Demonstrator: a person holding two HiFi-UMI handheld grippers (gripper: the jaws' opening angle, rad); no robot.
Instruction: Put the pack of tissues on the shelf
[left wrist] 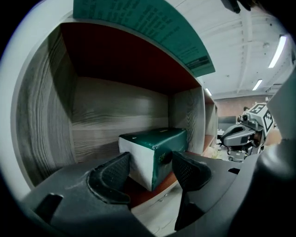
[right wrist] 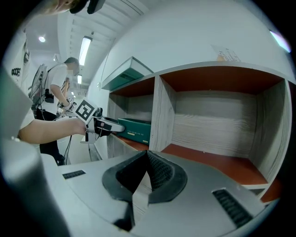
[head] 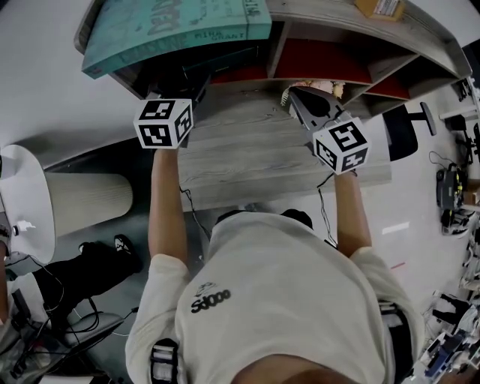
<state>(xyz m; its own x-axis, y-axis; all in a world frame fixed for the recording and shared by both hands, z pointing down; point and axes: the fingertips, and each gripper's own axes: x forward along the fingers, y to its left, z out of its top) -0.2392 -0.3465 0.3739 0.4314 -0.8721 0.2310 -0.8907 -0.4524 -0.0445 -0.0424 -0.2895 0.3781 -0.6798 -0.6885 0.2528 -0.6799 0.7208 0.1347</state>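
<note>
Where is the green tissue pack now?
In the left gripper view, the green tissue pack sits on the red shelf floor, just ahead of the left tongs.

A grey wooden tabletop (head: 255, 161) fills the middle. Up high at far left lies a flat teal box (head: 172, 30), with a small cardboard box (head: 379, 7) at far right. At left, a beige cylinder (head: 86, 202) is beside a white round table (head: 26, 202). Cables (head: 75, 322) trail over the near-left floor.
</note>
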